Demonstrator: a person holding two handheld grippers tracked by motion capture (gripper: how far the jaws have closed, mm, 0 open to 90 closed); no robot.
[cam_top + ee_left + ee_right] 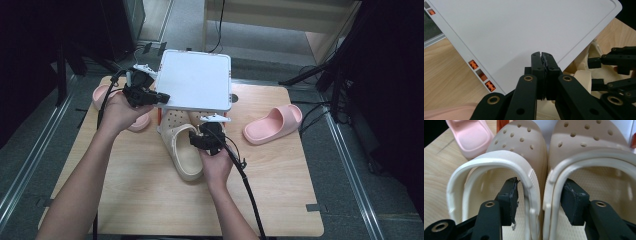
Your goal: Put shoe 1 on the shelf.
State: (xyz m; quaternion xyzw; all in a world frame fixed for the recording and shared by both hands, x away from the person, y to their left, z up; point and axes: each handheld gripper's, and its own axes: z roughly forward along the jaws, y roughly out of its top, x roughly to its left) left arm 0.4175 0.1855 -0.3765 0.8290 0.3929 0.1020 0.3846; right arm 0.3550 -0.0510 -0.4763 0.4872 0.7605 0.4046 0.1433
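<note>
Where the wooden table (150, 200) fills the middle of the high view, pair of beige clogs (182, 145) lying side by side at centre frame, toes tucked under a white shelf board (195, 80) just above them. Right gripper (202, 140) at centre, set over the clogs' heels. Seen along that gripper's own jaws: one jaw inside the left clog (499, 170), the other inside the right clog (594, 157), straddling the two touching inner walls; jaws apart, pads close to those walls, contact not clear. Left gripper (162, 98) at upper left of centre, at the board's near left edge; jaws pressed together, tips over the white surface. Whether anything is pinched between them cannot be told. One pink slide (274, 123) at right of centre on the table, another pink slide (107, 105) at left, partly behind the left hand (117, 110).
</note>
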